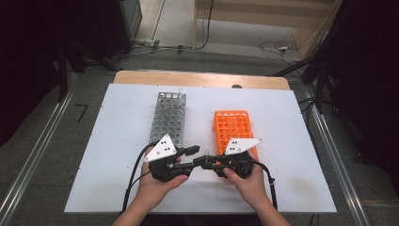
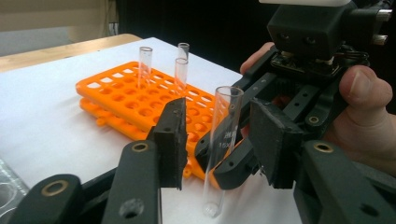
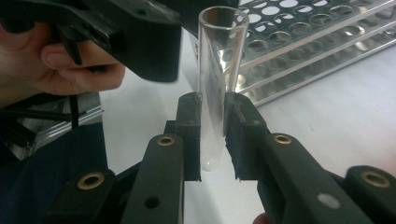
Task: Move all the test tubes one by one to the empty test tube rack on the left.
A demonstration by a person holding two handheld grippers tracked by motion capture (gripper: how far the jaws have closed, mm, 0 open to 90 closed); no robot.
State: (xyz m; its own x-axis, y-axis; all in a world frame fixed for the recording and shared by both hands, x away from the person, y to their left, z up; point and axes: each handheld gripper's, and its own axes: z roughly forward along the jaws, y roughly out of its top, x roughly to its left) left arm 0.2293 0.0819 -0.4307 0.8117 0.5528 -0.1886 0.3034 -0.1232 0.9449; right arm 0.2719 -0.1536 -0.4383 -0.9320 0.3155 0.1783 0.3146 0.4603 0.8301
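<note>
Clear glass tube (image 3: 215, 88) stands upright, clamped between the right gripper (image 3: 212, 140) jaws above the white bench (image 1: 117, 136). Left gripper (image 2: 217, 140) jaws stand spread either side of it, not touching. Orange rack (image 2: 140, 105) behind holds three tubes; metal rack (image 1: 169, 117) beside.

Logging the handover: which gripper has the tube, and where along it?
The right gripper holds the glass test tube upright by its lower part, near the rounded bottom. The left gripper's jaws flank it, open.
</note>
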